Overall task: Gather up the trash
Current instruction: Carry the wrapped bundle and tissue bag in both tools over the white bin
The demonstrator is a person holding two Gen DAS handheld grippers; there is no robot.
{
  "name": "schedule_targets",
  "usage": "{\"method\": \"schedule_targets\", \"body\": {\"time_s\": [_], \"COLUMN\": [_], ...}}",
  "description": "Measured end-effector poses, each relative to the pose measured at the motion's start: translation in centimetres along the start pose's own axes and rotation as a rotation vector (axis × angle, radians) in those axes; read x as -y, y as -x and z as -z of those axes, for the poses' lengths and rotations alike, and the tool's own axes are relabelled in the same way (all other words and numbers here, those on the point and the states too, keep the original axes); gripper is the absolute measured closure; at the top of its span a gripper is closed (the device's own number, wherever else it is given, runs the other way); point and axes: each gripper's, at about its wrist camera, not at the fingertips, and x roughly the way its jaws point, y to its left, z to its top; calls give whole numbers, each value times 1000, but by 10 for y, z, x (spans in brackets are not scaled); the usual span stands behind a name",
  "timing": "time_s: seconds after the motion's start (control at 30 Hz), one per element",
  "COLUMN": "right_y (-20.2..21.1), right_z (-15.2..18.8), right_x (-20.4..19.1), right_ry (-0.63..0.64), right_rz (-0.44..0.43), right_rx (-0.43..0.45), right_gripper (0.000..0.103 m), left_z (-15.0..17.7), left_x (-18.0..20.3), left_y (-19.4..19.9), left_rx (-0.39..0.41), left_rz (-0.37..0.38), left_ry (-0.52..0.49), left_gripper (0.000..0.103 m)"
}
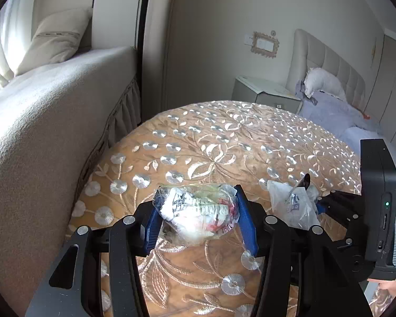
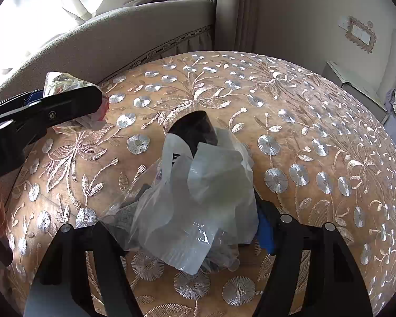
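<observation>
Jaws pinch the wrapper wad (image 1: 198, 211) crosswise.

The desk (image 1: 224, 142) wears a tan cloth (image 2: 316, 111) with shiny silver thread flowers, a bit rough. The wad (image 1: 198, 208) is crinkly clear plastic, glossy, with paper inside. The bag (image 2: 198, 198) is thin milky plastic, smooth and shiny, with a glossy black piece (image 2: 195, 129) on top. The left claw (image 1: 198, 211) is matt black plastic with blue pads (image 1: 246, 211) and shiny metal pins (image 1: 129, 220). The sofa (image 1: 39, 132) is soft, fuzzy beige cloth.
</observation>
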Motion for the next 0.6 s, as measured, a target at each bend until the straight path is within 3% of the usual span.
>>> {"method": "schedule_targets", "body": {"time_s": [0.27,0.6], "right_y": [95,215], "right_z": [61,184], "right_x": [-16,-25], "right_ry": [20,-21], "right_rz": [32,86], "right_rx": [126,232], "right_gripper": [43,43], "left_z": [47,135], "left_x": [45,123], "left_y": [82,155], "left_rx": [95,124], "left_rz": [55,197], "left_ry": [-24,-128], "left_gripper": [53,53]}}
